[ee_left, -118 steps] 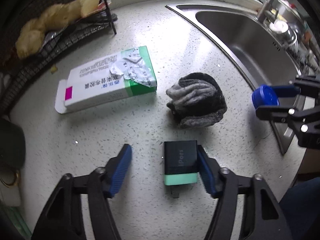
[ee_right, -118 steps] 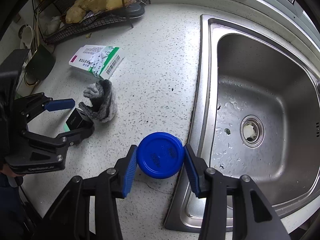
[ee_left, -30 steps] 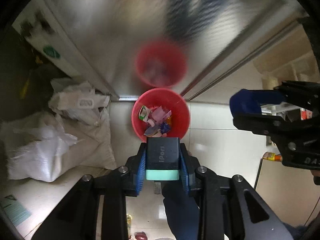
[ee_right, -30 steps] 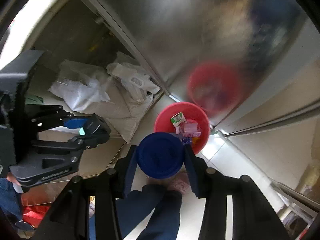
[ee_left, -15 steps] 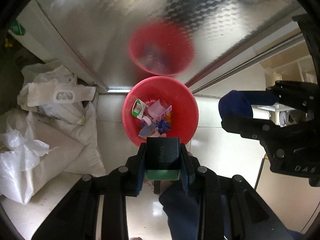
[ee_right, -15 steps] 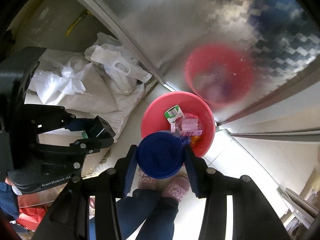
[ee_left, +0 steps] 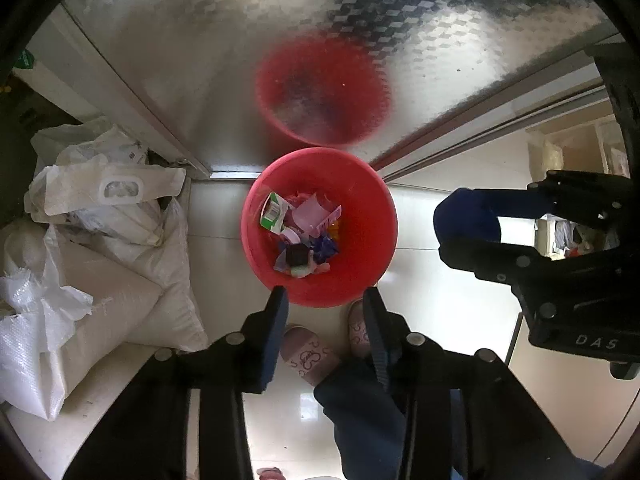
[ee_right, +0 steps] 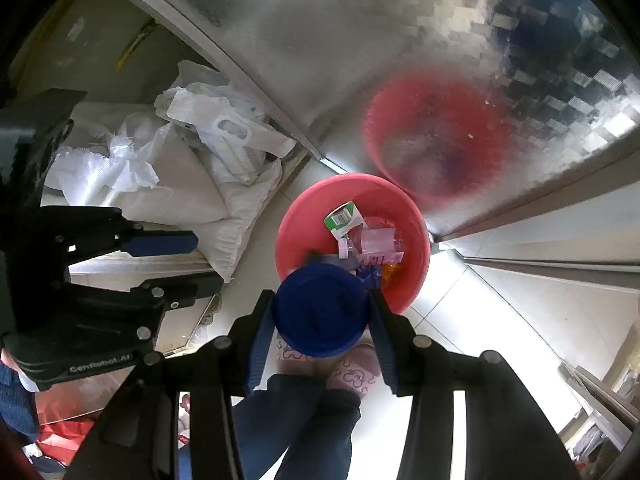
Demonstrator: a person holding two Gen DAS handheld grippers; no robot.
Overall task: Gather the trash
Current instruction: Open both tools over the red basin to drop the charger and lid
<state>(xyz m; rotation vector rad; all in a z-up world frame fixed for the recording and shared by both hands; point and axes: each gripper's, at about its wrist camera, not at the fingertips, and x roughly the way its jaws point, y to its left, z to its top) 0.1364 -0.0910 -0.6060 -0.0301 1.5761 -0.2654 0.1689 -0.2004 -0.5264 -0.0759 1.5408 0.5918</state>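
Note:
A red bin stands on the tiled floor below both grippers, holding paper scraps and a green-and-white carton. The black charger with the mint end lies inside it among the scraps. My left gripper hangs above the bin's near rim, its jaws opening with nothing between them. My right gripper is shut on a round blue lid, over the near edge of the red bin. In the left wrist view the right gripper with the blue lid is at the right.
White sacks and plastic bags are piled left of the bin. A patterned steel cabinet door rises behind it and mirrors the bin. The person's legs and pink slippers stand just below the bin. Pale floor tiles lie to the right.
The left gripper's jaws have parted and the black charger has dropped from them into the red bin. Both grippers came lower over the bin. The right gripper still holds the blue lid.

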